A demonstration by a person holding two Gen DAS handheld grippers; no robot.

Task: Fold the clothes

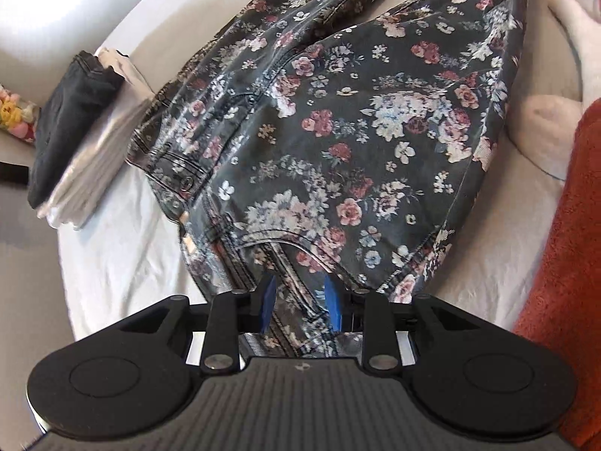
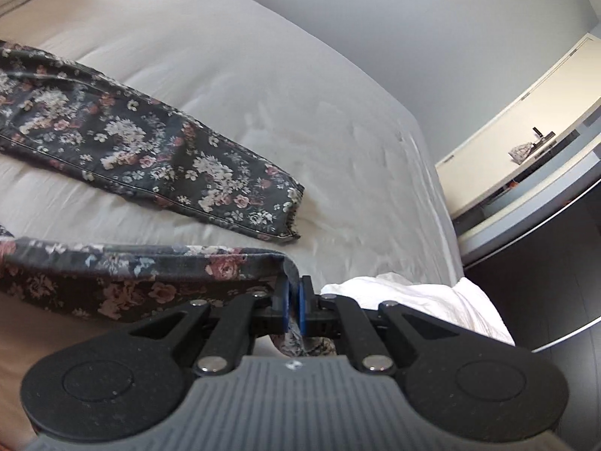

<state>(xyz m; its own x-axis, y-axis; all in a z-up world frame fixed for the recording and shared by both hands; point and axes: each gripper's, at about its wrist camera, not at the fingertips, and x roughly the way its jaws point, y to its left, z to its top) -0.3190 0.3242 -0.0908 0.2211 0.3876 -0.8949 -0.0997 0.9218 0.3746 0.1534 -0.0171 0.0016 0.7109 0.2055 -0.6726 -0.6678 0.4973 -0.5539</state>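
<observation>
Left tongs (image 1: 300, 300) clamped on the waistband end of the floral trousers (image 1: 338, 131), spread ahead across the white bed (image 1: 120, 255). Right tongs (image 2: 294, 300) pinched together on one trouser-leg hem, lifted off the sheet; other leg (image 2: 157, 158) flat beyond, up-left. Folded dark and white stack (image 1: 71, 131) far left of left tongs, rust towel (image 1: 563, 263) at right

A big bed with a white sheet (image 2: 233, 86) fills most of the view. An orange towel (image 1: 563, 263) lies at its side. A soft toy with yellow and pink flowers (image 1: 13, 116) sits by the edge. A white pillow (image 2: 432, 300) is near the dark floor (image 2: 544, 282).
</observation>
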